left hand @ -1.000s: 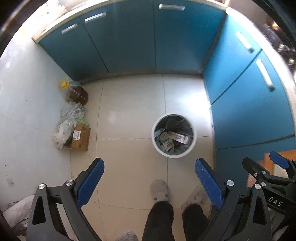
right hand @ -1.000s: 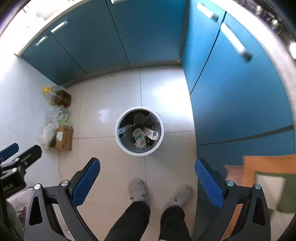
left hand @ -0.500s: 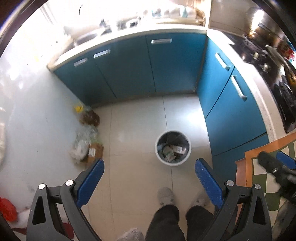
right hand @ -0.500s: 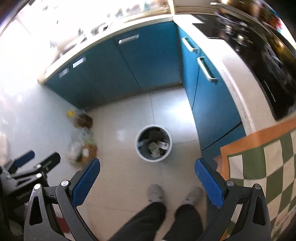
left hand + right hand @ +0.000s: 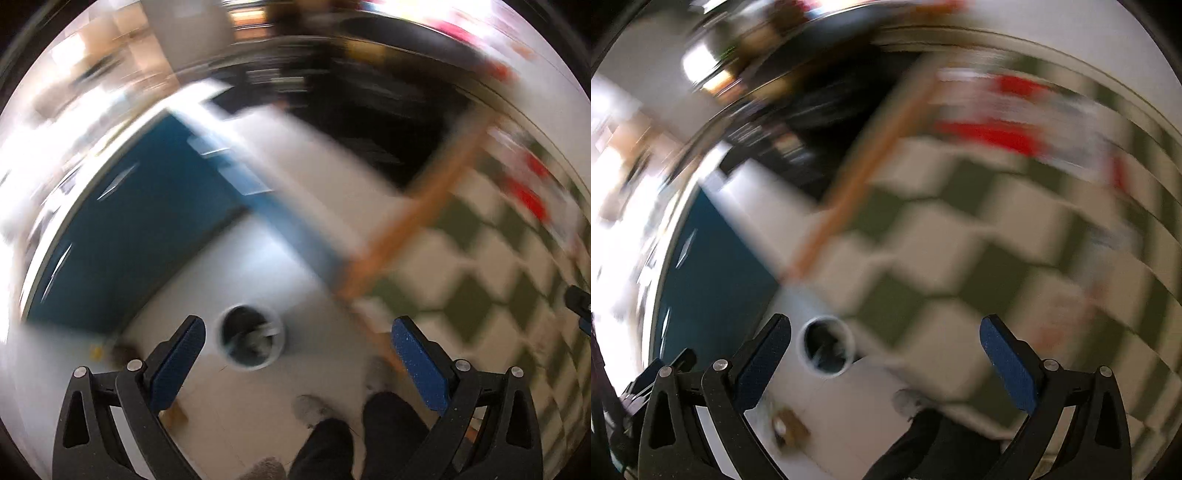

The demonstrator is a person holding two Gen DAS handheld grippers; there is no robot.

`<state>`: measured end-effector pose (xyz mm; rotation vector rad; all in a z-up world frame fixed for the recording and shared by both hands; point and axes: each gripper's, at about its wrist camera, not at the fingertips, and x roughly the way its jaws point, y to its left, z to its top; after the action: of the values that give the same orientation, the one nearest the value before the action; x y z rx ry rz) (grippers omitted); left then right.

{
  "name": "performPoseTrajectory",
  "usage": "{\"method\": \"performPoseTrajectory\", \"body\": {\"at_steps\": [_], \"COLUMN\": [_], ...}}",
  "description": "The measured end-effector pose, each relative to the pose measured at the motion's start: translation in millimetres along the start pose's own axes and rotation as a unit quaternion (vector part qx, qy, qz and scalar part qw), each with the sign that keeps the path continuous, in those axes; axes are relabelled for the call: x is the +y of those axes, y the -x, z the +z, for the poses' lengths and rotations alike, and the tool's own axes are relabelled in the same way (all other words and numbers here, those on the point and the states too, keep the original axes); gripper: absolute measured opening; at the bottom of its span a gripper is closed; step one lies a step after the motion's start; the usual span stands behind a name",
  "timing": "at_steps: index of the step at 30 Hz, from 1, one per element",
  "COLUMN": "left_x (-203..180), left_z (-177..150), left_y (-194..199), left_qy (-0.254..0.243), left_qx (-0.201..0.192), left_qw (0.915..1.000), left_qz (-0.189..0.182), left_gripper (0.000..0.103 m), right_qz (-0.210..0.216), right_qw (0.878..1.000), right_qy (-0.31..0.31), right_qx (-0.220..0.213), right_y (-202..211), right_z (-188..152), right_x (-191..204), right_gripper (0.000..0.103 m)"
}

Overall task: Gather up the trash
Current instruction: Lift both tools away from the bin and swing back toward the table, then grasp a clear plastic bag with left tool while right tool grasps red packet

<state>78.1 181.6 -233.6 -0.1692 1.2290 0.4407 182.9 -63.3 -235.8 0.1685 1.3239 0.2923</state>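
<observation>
Both tools, left tool [image 5: 295,349] and right tool [image 5: 884,347], are wide open with nothing in them, and the views have swung hard in the last half second, off the blue cabinets [image 5: 140,221] and up onto a green-checked tabletop [image 5: 979,236], all smeared by blur. The bin [image 5: 252,336] sits on the floor down between the pads, trash inside, so my guess is the person's turning to hunt for more trash up there, maybe that red blurry stuff [image 5: 993,134], can't tell what it is.
</observation>
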Motion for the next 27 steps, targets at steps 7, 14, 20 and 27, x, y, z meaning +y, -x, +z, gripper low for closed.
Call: {"method": "performPoseTrajectory", "body": {"at_steps": [7, 14, 20, 27], "left_x": [-222, -333, -338, -285], "left_z": [21, -11, 2, 77], "left_y": [-21, -46, -48, -67], "left_qy": [-0.221, -0.308, -0.323, -0.216], "left_qx": [0.050, 0.132, 0.110, 0.080], "left_qw": [0.9668, 0.9261, 0.9306, 0.9708], "left_qz": [-0.118, -0.173, -0.133, -0.067], "left_gripper": [0.103, 0.073, 0.000, 0.000], "right_qz": [-0.094, -0.113, -0.099, -0.035], "right_qw": [0.981, 0.962, 0.959, 0.975], "right_qy": [-0.169, -0.249, -0.266, -0.215], "right_qx": [-0.021, -0.021, -0.021, -0.043], "right_y": [12, 13, 9, -19], "right_z": [-4, -19, -4, 65], "right_x": [-180, -262, -281, -244], "right_gripper": [0.103, 0.103, 0.103, 0.103]}}
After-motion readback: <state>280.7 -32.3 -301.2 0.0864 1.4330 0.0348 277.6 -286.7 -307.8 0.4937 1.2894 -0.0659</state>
